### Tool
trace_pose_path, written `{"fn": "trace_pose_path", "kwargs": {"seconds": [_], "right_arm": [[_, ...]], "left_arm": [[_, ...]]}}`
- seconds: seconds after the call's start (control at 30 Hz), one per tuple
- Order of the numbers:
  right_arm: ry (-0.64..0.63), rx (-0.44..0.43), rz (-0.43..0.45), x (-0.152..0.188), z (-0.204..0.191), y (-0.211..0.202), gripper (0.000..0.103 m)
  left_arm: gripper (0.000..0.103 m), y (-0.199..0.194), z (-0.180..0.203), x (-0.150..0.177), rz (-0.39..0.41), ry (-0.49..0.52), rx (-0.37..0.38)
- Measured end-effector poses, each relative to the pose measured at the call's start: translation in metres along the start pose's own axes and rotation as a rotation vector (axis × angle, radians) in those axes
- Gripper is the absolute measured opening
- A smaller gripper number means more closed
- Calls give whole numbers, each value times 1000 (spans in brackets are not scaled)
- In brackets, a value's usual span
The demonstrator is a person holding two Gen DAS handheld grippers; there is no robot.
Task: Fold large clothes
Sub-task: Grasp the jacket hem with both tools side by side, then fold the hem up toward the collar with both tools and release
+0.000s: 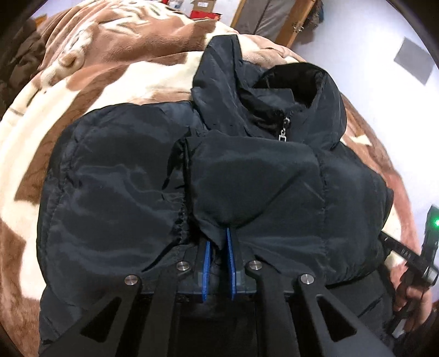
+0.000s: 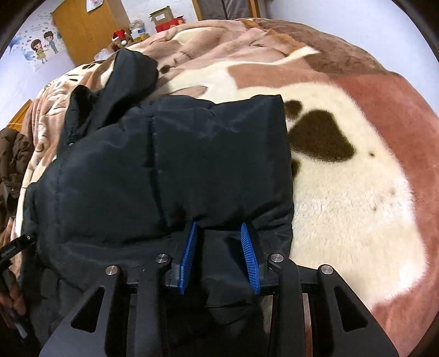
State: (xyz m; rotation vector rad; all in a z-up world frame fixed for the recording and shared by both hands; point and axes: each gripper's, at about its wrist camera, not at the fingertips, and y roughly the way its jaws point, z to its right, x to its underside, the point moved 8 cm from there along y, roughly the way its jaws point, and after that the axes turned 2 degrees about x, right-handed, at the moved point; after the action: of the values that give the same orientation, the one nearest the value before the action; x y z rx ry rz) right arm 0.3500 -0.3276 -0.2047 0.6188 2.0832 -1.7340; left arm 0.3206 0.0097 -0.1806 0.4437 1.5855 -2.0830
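Note:
A black padded jacket (image 1: 109,178) lies on a bed, collar (image 1: 296,82) and zipper pull (image 1: 284,131) facing up, with a folded-in sleeve across its chest. My left gripper (image 1: 218,239) is shut on a thin flap of that sleeve's fabric, its blue pads almost together. In the right wrist view the same jacket (image 2: 192,151) has its side folded over. My right gripper (image 2: 219,228) holds a thick fold of its near edge, and the padding fills the gap between the blue pads (image 2: 189,247). Each tool shows at the edge of the other's view.
A plush brown-and-cream blanket (image 2: 343,164) covers the bed, bare to the right of the jacket. A brown garment (image 2: 13,153) lies at the left edge. Boxes (image 2: 164,19) and a wooden cupboard (image 2: 85,27) stand behind the bed. A hand (image 1: 411,296) holds the right tool.

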Motion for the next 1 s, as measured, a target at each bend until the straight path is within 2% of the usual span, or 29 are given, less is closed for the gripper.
{"fn": "trace_pose_path", "kwargs": {"seconds": [0.1, 0.23, 0.33, 0.43, 0.57, 0.67, 0.83, 1.0], "right_arm": [[-51, 41, -9, -1, -4, 3, 34], [-39, 58, -31, -9, -4, -14, 34], [-36, 24, 38, -12, -10, -48, 34], [-72, 6, 111, -22, -19, -72, 34], [-99, -2, 116, -37, -33, -65, 34], [-123, 13, 97, -45, -41, -48, 34], [-153, 31, 13, -45, -45, -6, 34], [-159, 45, -25, -37, -45, 21, 34]], "left_arm": [[16, 6, 3, 1, 9, 40, -35], [18, -3, 2, -1, -13, 27, -48], [20, -28, -6, -5, -12, -13, -29], [21, -59, -12, -12, 45, -23, -39], [28, -77, 1, -36, 117, -10, -24], [29, -57, 22, -52, 105, 47, -15], [30, 11, 26, -47, 0, 102, -54], [31, 27, 25, -35, 47, 161, -59]]}}
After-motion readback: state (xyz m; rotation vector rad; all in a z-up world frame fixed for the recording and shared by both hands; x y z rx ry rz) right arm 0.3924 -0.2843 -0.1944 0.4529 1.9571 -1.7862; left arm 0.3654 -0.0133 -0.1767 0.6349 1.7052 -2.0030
